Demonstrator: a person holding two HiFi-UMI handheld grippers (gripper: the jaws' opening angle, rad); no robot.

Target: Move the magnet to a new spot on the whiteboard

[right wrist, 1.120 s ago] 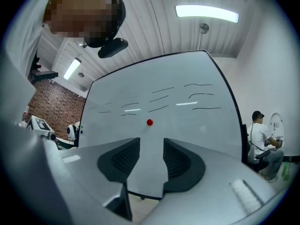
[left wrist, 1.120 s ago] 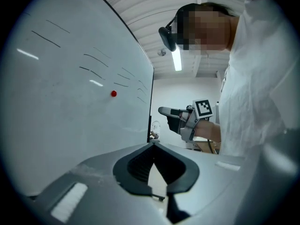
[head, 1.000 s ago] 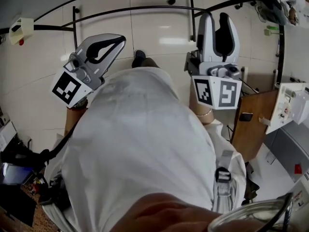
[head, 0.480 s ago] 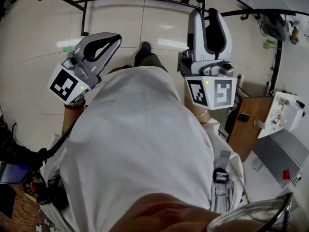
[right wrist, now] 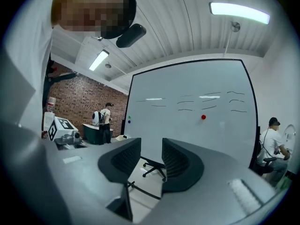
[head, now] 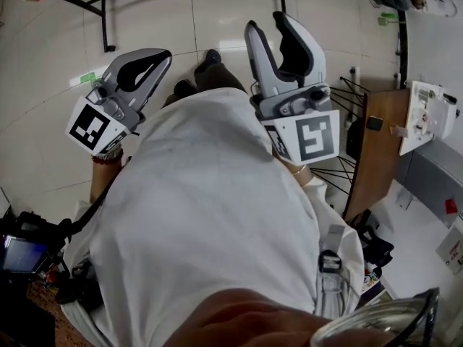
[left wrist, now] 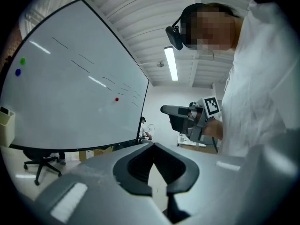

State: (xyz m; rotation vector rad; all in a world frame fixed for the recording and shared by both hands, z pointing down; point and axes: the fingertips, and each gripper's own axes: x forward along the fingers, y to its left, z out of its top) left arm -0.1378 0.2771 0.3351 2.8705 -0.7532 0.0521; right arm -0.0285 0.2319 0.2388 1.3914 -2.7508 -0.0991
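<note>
A small red magnet (right wrist: pixel 203 117) sticks to the upright whiteboard (right wrist: pixel 187 139), right of its middle, under some faint pen strokes. It also shows far off as the red magnet (left wrist: pixel 116 99) on the whiteboard (left wrist: pixel 70 107) in the left gripper view. My right gripper (right wrist: pixel 151 146) is open and empty, held well short of the board. My left gripper (left wrist: pixel 152 144) is shut on nothing, its tips touching. In the head view both the left gripper (head: pixel 165 55) and the right gripper (head: pixel 266 22) are raised in front of the person's white shirt.
A green magnet (left wrist: pixel 22 60) and a blue magnet (left wrist: pixel 18 72) sit at the board's far side. An office chair (right wrist: pixel 152 165) stands before the board. One person stands at the back (right wrist: pixel 99 118); another sits at the right (right wrist: pixel 274 144). A brown desk (head: pixel 376 150) is on the right.
The head view has swung, so the floor and desk shifted. My right gripper now leans left and sits nearer the middle. The left gripper has barely moved.
</note>
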